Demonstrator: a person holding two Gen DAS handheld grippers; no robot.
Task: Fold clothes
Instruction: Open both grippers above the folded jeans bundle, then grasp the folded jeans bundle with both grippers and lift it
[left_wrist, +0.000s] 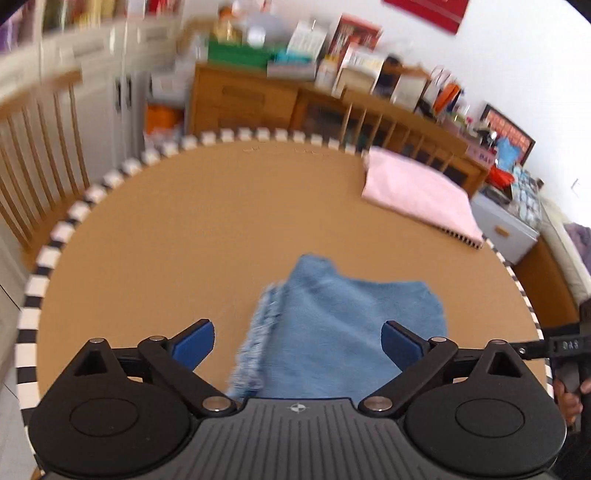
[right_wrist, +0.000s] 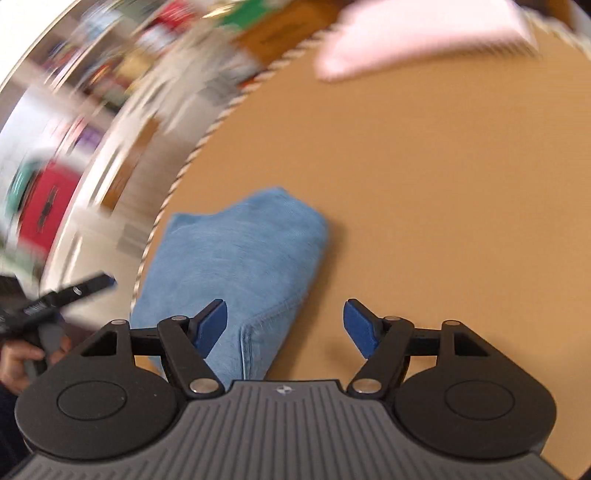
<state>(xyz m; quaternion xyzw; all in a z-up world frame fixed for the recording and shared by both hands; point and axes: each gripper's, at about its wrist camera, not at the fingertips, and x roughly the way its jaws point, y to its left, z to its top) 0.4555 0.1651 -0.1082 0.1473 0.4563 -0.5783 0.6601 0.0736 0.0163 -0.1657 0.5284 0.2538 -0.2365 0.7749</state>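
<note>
A folded light-blue denim garment (left_wrist: 332, 325) with a frayed hem lies on the round brown table (left_wrist: 184, 221), near its front edge. My left gripper (left_wrist: 297, 343) is open and empty, held above the denim with its blue pads on either side. In the right wrist view the denim (right_wrist: 236, 266) lies by the table's left edge. My right gripper (right_wrist: 284, 326) is open and empty, its left pad over the denim's near end. A folded pink garment (left_wrist: 421, 192) lies at the table's far right; it also shows in the right wrist view (right_wrist: 413, 37).
The table (right_wrist: 424, 184) has a black-and-white checked rim. Wooden chairs (left_wrist: 40, 147) stand at the left and far side. A wooden sideboard (left_wrist: 258, 99) piled with boxes and books is behind. The right wrist view is motion-blurred.
</note>
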